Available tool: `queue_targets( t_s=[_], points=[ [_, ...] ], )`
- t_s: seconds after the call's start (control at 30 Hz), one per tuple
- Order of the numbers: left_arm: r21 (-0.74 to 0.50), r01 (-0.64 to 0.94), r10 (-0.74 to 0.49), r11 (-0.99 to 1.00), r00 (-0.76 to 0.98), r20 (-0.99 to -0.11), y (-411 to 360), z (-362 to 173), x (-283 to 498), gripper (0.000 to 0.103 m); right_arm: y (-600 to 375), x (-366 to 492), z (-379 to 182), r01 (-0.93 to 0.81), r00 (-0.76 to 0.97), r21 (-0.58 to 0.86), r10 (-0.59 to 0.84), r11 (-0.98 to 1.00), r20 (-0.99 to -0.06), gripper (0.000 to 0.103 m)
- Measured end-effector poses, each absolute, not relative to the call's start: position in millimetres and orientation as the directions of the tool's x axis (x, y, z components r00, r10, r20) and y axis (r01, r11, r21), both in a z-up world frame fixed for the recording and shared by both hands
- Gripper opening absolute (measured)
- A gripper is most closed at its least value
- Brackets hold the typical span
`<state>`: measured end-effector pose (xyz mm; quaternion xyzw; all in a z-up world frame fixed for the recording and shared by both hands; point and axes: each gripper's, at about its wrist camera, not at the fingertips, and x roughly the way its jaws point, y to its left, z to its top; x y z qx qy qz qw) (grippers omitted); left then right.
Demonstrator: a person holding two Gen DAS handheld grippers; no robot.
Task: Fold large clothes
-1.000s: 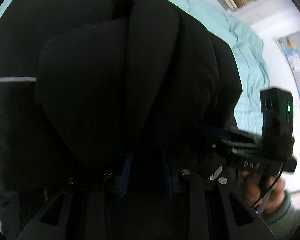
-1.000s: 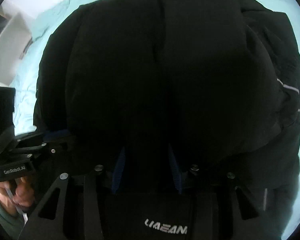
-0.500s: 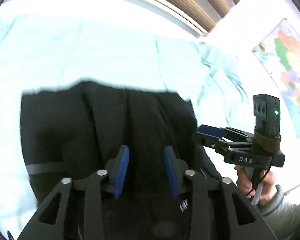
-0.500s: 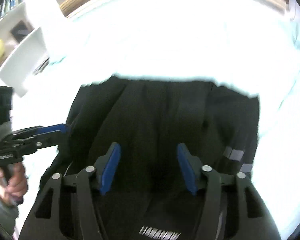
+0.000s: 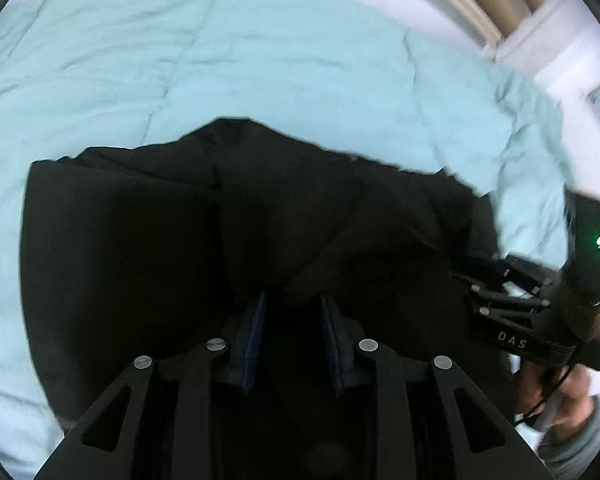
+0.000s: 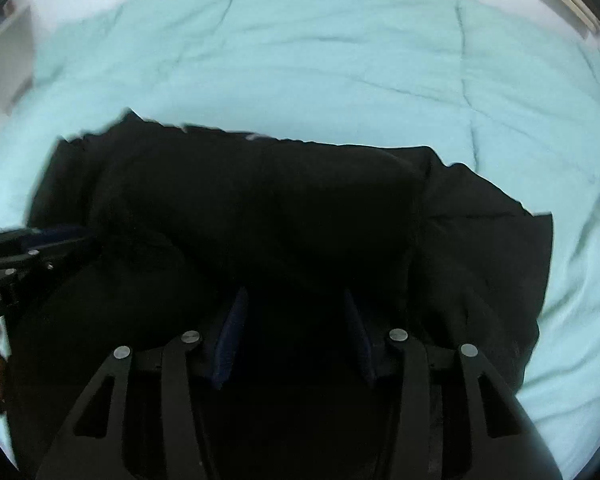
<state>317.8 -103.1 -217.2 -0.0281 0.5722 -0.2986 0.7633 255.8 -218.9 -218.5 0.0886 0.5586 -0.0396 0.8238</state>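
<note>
A large black padded jacket [image 5: 228, 240] is laid on a bed covered by a light blue quilt [image 5: 260, 48]. It occupies the near part of the bed, with open quilt beyond it and to both sides. The garment is already gathered into a thick, layered bundle, so the task is judged to be well advanced, with a further fold or a lift still to be made.

The left tool [image 5: 292, 336] is pointed steeply down at the near edge of the jacket. Its blue pads [image 5: 254, 332] are seen on either side of a ridge of black fabric, and its jaws are closing. Whether the pads already press on the fabric cannot be told, because pads and cloth are equally dark.

The right tool [image 6: 294, 336] is set beside it along the same near edge, also pointed steeply down. Its jaws are closing with black fabric between the pads [image 6: 230, 340]; firm contact cannot be confirmed here either.

The two tools are placed apart along one edge so that the wide, bulky garment can be raised evenly; a single hold would let the free side sag and undo the layers. In the left wrist view the right tool [image 5: 468, 276] is seen at the jacket's right side, carried by a person's hand [image 5: 556, 392] in a grey sleeve [image 5: 576, 448].

The soft bed is used so that the padded layers can be flattened and settled.
</note>
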Motion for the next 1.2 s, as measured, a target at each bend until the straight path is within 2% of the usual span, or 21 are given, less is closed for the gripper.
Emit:
queue_targets(
  t_s=[0.13,0.27,0.43,0.53,0.63,0.8,0.87,1.2],
  points=[
    [-0.501,0.451,-0.627,0.738,0.186,-0.757,-74,-174,291,0.029,-212,212,-170,0.163,0.479,0.144,0.049,0.976,-0.876,0.052],
    [-0.599,0.466,-0.710,0.652,0.096,-0.698,-72,-168,256,0.029,-192,175,-154,0.138,0.521,0.206,0.106,0.969,-0.847,0.052],
    [-0.519,0.431,-0.568,0.738,-0.018,-0.823,-87,-234,224,0.028,-165,166,-216,0.140,0.374,0.177,0.113,0.974,-0.921,0.052],
    [-0.556,0.364,-0.587,0.747,-0.031,-0.809,-79,-262,225,0.026,-165,175,-241,0.153,0.340,0.153,0.093,0.976,-0.936,0.052],
    [-0.588,0.331,-0.619,0.738,-0.016,-0.785,-69,-249,224,0.025,-161,178,-232,0.166,0.338,0.135,0.072,0.977,-0.938,0.052],
    [-0.481,0.431,-0.561,0.764,0.075,-0.824,-56,-204,189,0.025,-162,164,-204,0.178,0.377,0.201,0.122,0.963,-0.918,0.052],
    [-0.461,0.438,-0.550,0.772,0.095,-0.830,-45,-194,176,0.025,-162,145,-188,0.183,0.391,0.186,0.102,0.965,-0.915,0.052],
    [-0.485,0.289,-0.549,0.825,0.212,-0.808,70,-151,75,0.027,-175,27,-143,0.285,0.421,0.192,0.058,0.939,-0.905,0.054]
  ],
)
